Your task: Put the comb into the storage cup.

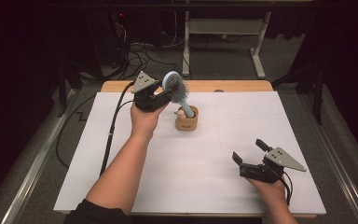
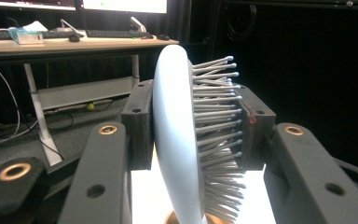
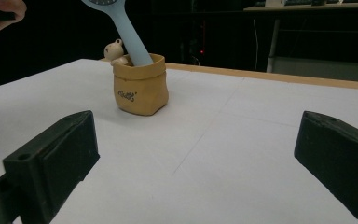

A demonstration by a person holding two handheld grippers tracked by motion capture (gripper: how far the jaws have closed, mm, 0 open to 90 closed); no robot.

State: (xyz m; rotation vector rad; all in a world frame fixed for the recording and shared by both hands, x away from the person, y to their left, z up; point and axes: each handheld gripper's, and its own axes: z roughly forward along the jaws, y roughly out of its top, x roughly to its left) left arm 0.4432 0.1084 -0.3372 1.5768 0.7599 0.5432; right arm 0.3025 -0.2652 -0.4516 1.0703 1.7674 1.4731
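A pale blue hairbrush (image 1: 177, 89) with grey bristles stands tilted, its handle (image 3: 135, 44) down inside a small tan bag-shaped pot (image 1: 186, 119). A small cream figure (image 3: 114, 50) peeks over the pot's rim. My left gripper (image 1: 169, 92) is shut on the brush head (image 2: 179, 140), one jaw on the smooth back, the other against the bristles (image 2: 216, 135). My right gripper (image 1: 249, 151) rests open at the front right of the table, with nothing between its jaws; its own view looks across at the pot (image 3: 140, 86).
A white sheet (image 1: 191, 186) covers the wooden table (image 1: 242, 86). Beyond the far edge stand a desk frame (image 1: 223, 28) and loose cables (image 1: 137, 53) on the floor. A black cable (image 1: 109, 135) trails from the left gripper along the table's left side.
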